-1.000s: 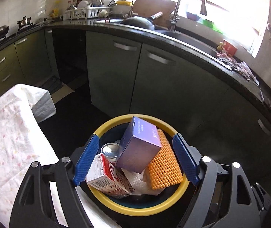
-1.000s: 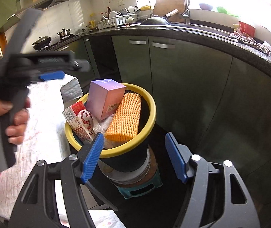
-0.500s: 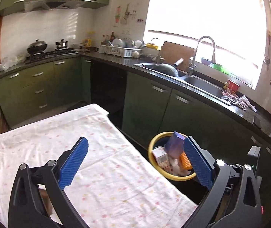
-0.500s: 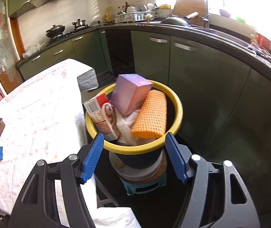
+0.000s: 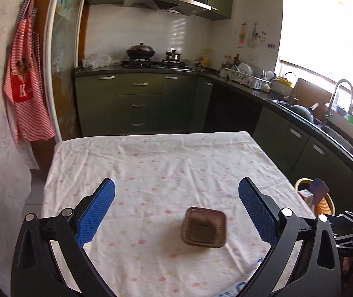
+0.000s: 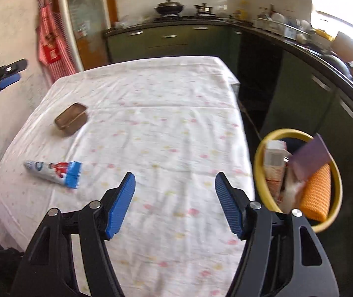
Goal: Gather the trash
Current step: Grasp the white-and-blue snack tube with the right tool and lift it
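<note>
You're between pickups: both grippers empty, facing the table [image 5: 151, 163] with its white flowered cloth. Left gripper [image 5: 176, 212] has its jaws wide apart, nothing between them; the brown plastic tray [image 5: 203, 227] sits on the cloth at lower centre of the left wrist view, closer to the right-hand finger, not touched. Right gripper [image 6: 175, 204] jaws are apart too, narrower than the left's, only bare cloth between them. In the right wrist view the same brown tray [image 6: 71, 117] is at mid-left, and a flattened toothpaste tube [image 6: 53, 170], white, red and blue, lies below it at lower left, well apart from either gripper. The yellow-rimmed trash bin [image 6: 259, 153] sits off the table edge at the right of that view, already stuffed with a carton, a purple box and an orange foam net; in the left wrist view its rim [image 5: 302, 180] peeks in at the right edge. Two pieces of trash left on the table, so the job isn't finished. Next move probably: drop the left gripper over the tray, straddle its sides, close. The tray looks thin and shallow, so squeeze gently. The tube lies flat and will need a low approach.
</note>
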`<state>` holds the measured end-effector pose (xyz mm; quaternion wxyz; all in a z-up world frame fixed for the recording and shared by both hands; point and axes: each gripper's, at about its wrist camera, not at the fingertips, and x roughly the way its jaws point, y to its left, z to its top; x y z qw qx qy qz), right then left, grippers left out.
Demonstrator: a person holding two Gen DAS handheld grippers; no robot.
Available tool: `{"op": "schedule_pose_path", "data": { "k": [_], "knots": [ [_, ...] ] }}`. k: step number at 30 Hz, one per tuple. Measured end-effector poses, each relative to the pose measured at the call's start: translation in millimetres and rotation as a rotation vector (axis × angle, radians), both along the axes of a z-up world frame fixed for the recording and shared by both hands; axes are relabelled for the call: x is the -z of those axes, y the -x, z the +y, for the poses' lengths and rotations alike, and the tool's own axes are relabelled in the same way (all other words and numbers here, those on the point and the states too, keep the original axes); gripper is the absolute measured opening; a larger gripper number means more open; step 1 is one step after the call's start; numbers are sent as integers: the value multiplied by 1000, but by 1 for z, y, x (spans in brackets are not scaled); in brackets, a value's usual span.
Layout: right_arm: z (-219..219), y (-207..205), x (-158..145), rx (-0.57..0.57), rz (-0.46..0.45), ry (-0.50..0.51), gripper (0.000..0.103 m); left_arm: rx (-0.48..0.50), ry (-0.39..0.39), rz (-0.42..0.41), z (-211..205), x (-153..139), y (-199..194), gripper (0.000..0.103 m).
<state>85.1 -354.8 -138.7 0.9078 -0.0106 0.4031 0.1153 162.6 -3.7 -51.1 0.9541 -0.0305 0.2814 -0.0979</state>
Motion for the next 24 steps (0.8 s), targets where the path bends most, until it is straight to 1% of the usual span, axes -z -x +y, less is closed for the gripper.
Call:
{"op": "schedule_pose_path", "data": {
  "k": [3,6,7,9,11,13,16,19,22,24],
  "knots": [
    [41,-9,-7,-152,19,0,64,-7,-3,17,25,22,-7,98],
    [82,-16,-11,-344,53,-4,64,-12,-9,35,29,41,-18,98],
    [99,-17,-10,-420,65,12,64,-8,-5,38,34,47,-22,98],
    [127,-19,-7,-572,77,88,64,-2,2,46,36,58,-29,98],
    [149,-22,-1,-689,98,156,64,3,18,68,40,67,-33,98],
    [166,-25,6,-790,139,198,64,13,36,80,43,72,-36,98],
    [187,-37,15,-880,176,252,64,15,32,83,43,76,-37,98],
    [200,-46,19,-950,208,266,64,20,34,95,42,79,-39,98],
    [205,-49,25,-992,226,287,63,23,30,105,41,82,-40,98],
    [207,-53,27,-994,230,294,62,24,28,110,40,83,-41,98]
  ]
}}
